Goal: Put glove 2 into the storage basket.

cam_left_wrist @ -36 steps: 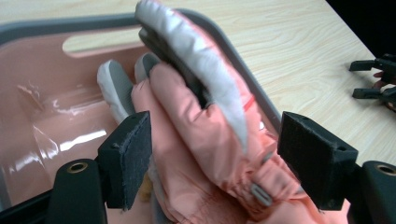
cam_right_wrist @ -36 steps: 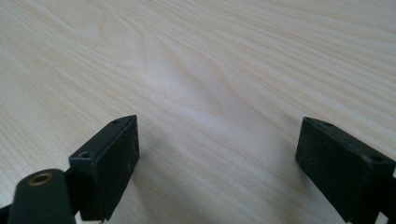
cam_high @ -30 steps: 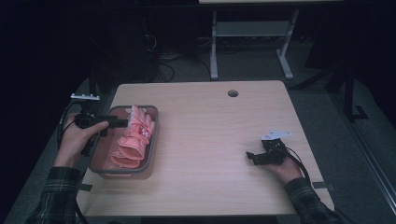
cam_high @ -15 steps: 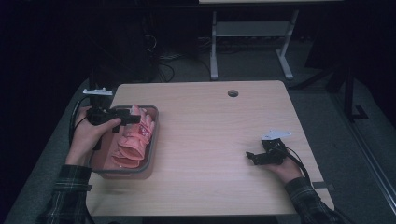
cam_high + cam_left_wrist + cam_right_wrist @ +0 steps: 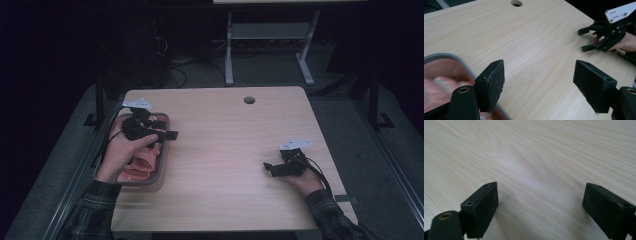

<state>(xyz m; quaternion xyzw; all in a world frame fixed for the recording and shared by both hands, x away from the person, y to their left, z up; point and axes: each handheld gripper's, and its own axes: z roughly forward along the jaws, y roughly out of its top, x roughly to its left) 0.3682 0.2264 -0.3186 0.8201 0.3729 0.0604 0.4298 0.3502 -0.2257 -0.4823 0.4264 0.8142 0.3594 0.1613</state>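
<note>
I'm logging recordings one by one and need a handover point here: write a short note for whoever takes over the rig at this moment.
Left gripper: open, empty, above the right rim of the grey tray, jaws pointing out over the table.
Right gripper: open, empty, low over bare wood near the table's right edge.
Pink cloth: lying bunched in the tray at the table's left side.
Done: nothing out of the tray yet.
Left: probably grip the cloth and lift it out; the right gripper looks free to help.
</note>
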